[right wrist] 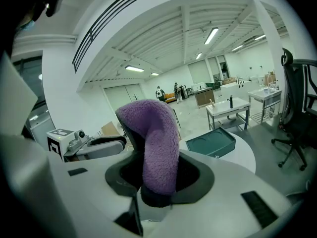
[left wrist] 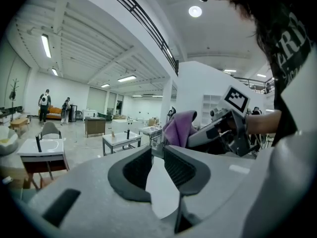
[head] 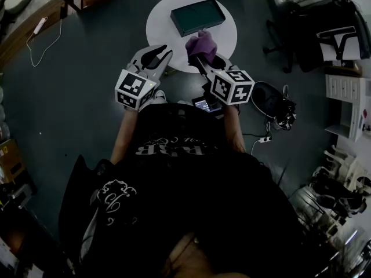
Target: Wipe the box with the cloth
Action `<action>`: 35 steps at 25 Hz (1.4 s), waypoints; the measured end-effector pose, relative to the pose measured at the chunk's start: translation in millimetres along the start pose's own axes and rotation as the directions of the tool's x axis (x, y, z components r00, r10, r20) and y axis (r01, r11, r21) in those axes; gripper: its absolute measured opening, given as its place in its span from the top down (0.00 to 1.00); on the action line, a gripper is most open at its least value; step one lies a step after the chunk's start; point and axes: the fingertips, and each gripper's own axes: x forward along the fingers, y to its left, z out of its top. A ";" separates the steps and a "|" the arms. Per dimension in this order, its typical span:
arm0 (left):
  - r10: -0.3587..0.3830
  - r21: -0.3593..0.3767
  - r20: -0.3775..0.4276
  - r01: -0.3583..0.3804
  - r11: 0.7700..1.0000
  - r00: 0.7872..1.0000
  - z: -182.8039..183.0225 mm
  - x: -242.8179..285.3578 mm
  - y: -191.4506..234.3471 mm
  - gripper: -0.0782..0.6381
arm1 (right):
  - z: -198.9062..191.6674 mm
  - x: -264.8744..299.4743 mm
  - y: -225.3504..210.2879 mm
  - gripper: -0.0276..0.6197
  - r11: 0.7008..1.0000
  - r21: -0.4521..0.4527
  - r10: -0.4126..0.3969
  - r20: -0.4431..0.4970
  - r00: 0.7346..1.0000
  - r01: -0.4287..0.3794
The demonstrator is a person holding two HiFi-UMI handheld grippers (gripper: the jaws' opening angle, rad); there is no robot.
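Cloth point(right wrist: 154, 138), purple and fleecy, was clamped upright between the jaws of the right gripper point(head: 202, 58), above the near edge of the round white surface point(head: 159, 25). Beside it, the left gripper point(head: 155, 54) had its jaws slightly parted, with nothing between them. Farther off, the dark green box point(head: 197, 17) lay flat on the surface, apart from both grippers. The approach step appeared to be in hand; next, the cloth would need carrying forward and lowering onto the box top.
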 end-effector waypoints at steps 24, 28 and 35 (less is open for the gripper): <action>0.230 -0.075 -0.034 -0.232 0.970 0.973 -14.6 86.9 43.8 0.79 | 48.8 89.9 -112.0 0.79 0.965 -0.167 0.161 -0.223 0.961 -0.200; 0.311 -0.104 -0.056 -0.315 0.943 0.949 -22.2 113.2 47.8 0.79 | 46.0 123.6 -135.4 0.79 0.939 -0.187 0.226 -0.294 0.929 -0.288; 0.400 -0.125 -0.115 -0.412 0.903 0.909 -31.3 138.3 46.1 0.79 | 38.8 194.5 -153.0 0.79 0.915 -0.164 0.286 -0.381 0.879 -0.369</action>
